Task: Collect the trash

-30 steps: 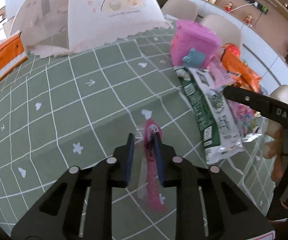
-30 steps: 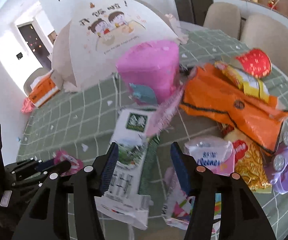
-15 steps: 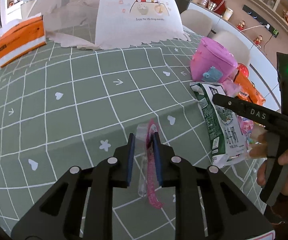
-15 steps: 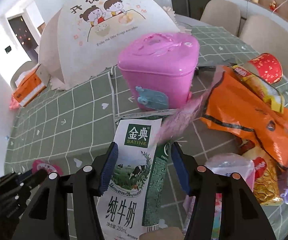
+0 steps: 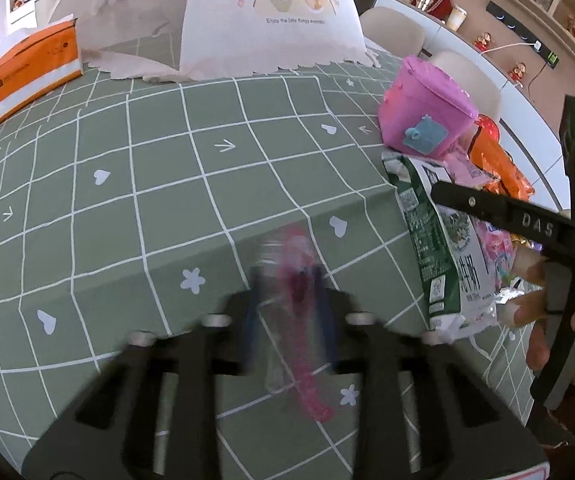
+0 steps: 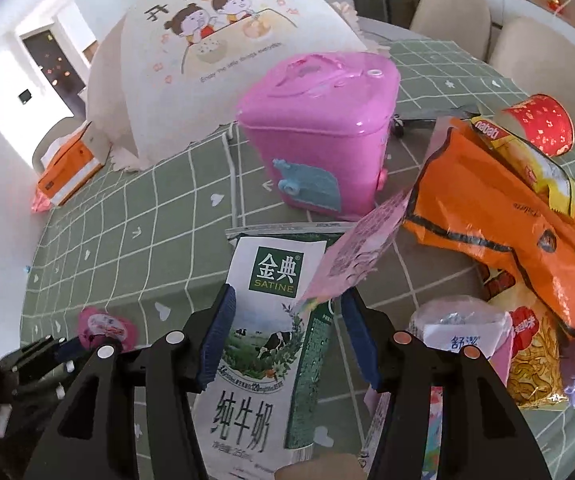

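My left gripper (image 5: 287, 280) is shut on a pink and clear plastic wrapper (image 5: 307, 380) that hangs down from its blurred pads above the green checked tablecloth (image 5: 147, 160). The right wrist view shows that same wrapper (image 6: 103, 326) at the lower left. My right gripper (image 6: 289, 316) is open, its blue pads standing either side of a flattened green and white milk carton (image 6: 275, 276) lying on the cloth. A pink foil wrapper (image 6: 359, 248) leans over the carton's far right corner. Just beyond stands a pink bin (image 6: 319, 132) with its lid closed.
Right of the carton lie an orange snack bag (image 6: 499, 216), a yellow biscuit wrapper (image 6: 527, 160), a red cup (image 6: 543, 124), a tissue pack (image 6: 459, 336) and a noodle snack bag (image 6: 535, 360). A white mesh food cover (image 6: 215, 52) and an orange tissue box (image 5: 31, 68) stand at the back.
My right gripper has moved in over the milk carton, closer to the pink bin. My left gripper has rolled a little and still holds the pink wrapper.
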Tool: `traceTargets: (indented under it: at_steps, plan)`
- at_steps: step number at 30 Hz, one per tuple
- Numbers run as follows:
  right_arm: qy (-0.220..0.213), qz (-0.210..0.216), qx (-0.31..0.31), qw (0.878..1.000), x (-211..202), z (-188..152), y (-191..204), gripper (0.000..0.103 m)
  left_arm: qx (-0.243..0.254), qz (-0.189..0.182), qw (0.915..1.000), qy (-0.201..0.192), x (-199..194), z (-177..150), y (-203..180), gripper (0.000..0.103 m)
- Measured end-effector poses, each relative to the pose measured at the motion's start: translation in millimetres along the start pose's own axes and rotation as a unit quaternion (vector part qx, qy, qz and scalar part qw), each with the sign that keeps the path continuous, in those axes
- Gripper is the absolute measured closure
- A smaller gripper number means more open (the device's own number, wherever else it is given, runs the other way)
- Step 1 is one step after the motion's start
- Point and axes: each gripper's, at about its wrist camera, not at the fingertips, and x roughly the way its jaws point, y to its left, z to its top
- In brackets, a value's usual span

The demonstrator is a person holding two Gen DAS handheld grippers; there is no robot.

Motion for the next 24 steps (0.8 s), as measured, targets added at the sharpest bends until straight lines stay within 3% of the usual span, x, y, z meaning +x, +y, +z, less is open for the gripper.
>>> traceTargets:
  at_steps: [3,7,10,13,20,24]
  plan:
    - [0.002,-0.008,-0.002,1.000,-5,-1,1,0.051,-0.006,-0.001,1.0000,-0.006,-4,1,2,0.089]
    - [-0.028,-0.006,-0.032,0.999,-22,-5,15,0.051,-0.011,0.002,0.9997,-0.022,-14,3,6,0.089]
    - [-0.019,-0.003,-0.030,0.999,-19,-9,19,0.051,-0.017,0.002,0.9994,-0.031,-19,5,8,0.089]
    - [-0.025,-0.034,-0.020,0.999,-12,-14,15,0.051,-0.018,-0.002,0.9991,-0.038,-26,6,9,0.089]
    - [-0.013,0.015,0.028,0.999,0,-11,1,0.043,-0.035,-0.009,0.9990,-0.027,-22,4,14,0.089]
    - [0.031,0.067,0.056,0.996,14,-3,-7,0.043,-0.039,-0.012,0.9988,-0.027,-23,3,14,0.089]
